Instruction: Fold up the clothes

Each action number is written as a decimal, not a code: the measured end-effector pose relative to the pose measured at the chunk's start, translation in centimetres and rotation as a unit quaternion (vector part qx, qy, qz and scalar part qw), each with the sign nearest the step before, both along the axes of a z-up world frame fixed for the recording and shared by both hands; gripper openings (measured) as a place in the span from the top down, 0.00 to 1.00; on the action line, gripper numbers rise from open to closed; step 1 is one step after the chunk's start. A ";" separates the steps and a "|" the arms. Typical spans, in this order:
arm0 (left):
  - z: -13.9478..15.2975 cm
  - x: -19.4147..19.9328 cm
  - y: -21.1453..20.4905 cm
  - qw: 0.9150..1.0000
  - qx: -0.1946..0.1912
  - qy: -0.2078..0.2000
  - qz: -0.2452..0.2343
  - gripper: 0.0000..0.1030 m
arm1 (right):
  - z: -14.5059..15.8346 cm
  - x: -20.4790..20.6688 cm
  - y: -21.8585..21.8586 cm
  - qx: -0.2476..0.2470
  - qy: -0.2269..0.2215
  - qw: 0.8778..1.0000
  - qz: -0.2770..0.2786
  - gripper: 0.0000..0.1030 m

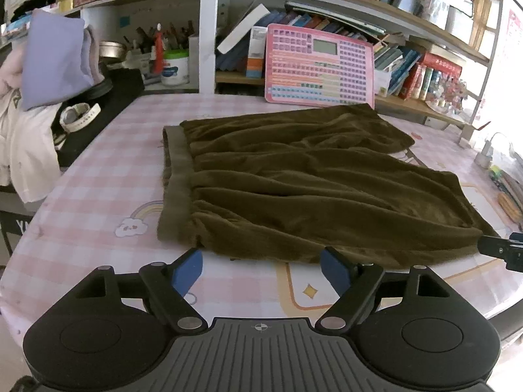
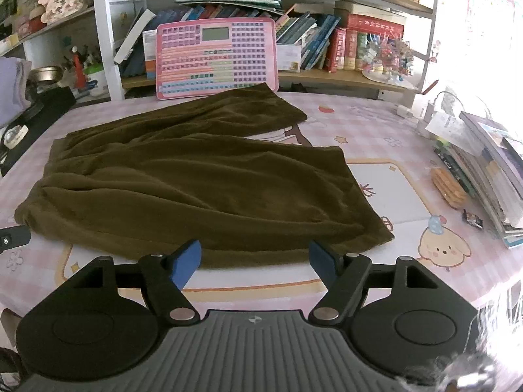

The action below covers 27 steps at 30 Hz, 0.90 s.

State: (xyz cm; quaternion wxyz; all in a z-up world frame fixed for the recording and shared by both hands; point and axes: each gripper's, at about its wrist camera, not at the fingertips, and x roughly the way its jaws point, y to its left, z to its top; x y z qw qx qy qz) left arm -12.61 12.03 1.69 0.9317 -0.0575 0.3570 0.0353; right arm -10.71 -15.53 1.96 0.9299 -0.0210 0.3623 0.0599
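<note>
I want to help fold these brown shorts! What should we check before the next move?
1. Shorts lie flat on the table: ok, some wrinkles.
2. Left gripper open, nothing between its fingers: ok.
3. Right gripper open and empty: ok.
4. Both grippers at the near edge of the shorts: ok.
5. Pink toy keyboard clear of the shorts: not ok, far corner reaches it.
6. Anything under the shorts: cannot tell.

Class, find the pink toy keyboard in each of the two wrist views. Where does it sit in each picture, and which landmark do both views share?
Left wrist: pink keyboard stands right of centre, upper part, leaning on the shelf behind the brown garment.
Right wrist: keyboard stands left of centre, upper part, its lower right corner hidden by the garment.
Shared landmark: the white shelf post just left of it.
</note>
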 end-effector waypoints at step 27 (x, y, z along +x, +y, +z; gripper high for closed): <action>1.3 2.5 0.3 0.999 0.025 -0.026 0.007 0.17 | -0.2 5.1 -0.4 0.025 0.006 1.000 0.013 0.25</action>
